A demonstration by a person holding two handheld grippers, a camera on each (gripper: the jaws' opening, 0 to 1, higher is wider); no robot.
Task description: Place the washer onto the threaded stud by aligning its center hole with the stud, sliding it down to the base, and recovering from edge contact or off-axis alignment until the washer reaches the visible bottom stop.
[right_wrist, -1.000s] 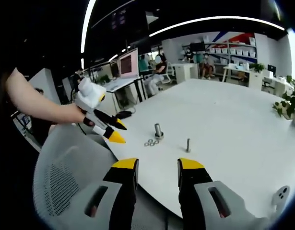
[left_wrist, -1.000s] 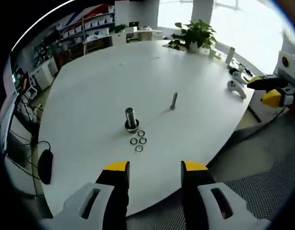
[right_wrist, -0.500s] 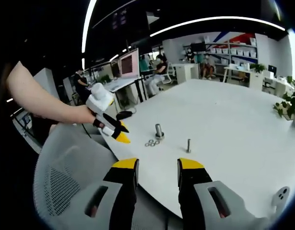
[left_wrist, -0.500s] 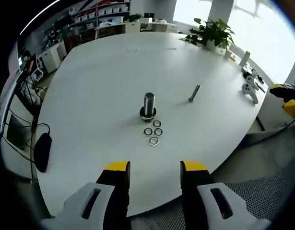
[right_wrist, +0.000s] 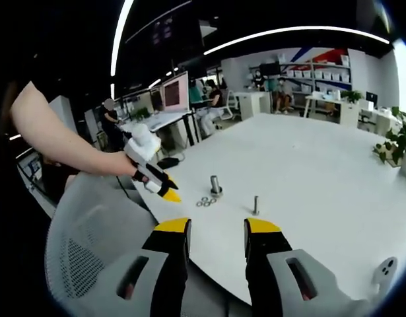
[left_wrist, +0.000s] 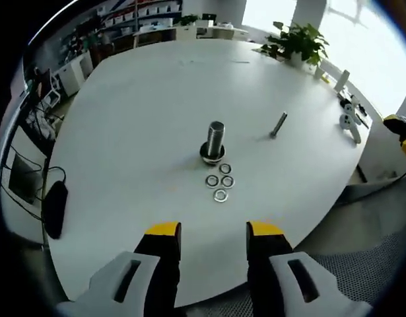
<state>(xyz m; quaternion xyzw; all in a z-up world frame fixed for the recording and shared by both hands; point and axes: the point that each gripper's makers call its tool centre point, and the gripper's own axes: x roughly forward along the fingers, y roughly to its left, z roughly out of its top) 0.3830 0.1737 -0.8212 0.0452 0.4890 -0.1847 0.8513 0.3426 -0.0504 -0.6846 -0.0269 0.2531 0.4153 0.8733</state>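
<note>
White round table (left_wrist: 123,132) in an open office, seen first from the left gripper view. Near table centre: upright stud (left_wrist: 215,137) on a dark base. Just beside the base, toward the camera: four washers (left_wrist: 220,182) flat on the top, close together, none on the stud. Right of the stud, well apart: small bolt (left_wrist: 278,124), leaning. At far right edge of the table: white controller (left_wrist: 350,123). At the left edge: black mouse (left_wrist: 55,209). Behind the table: plant (left_wrist: 296,43). Left gripper (left_wrist: 206,232) at the near table edge, yellow-tipped jaws spread, nothing between.

Right gripper view: same table (right_wrist: 335,172), with stud (right_wrist: 216,185), washers (right_wrist: 204,201) just in front of it, bolt (right_wrist: 255,205) to the right. Right gripper (right_wrist: 213,229) low before the table edge, jaws apart and empty. Left gripper (right_wrist: 164,191) entering from the left in a hand (right_wrist: 120,164), tips above the table corner, near the washers but not touching; open or closed not clear from this angle. Grey mesh chair (right_wrist: 90,244) below. Desks and seated people in the background.
</note>
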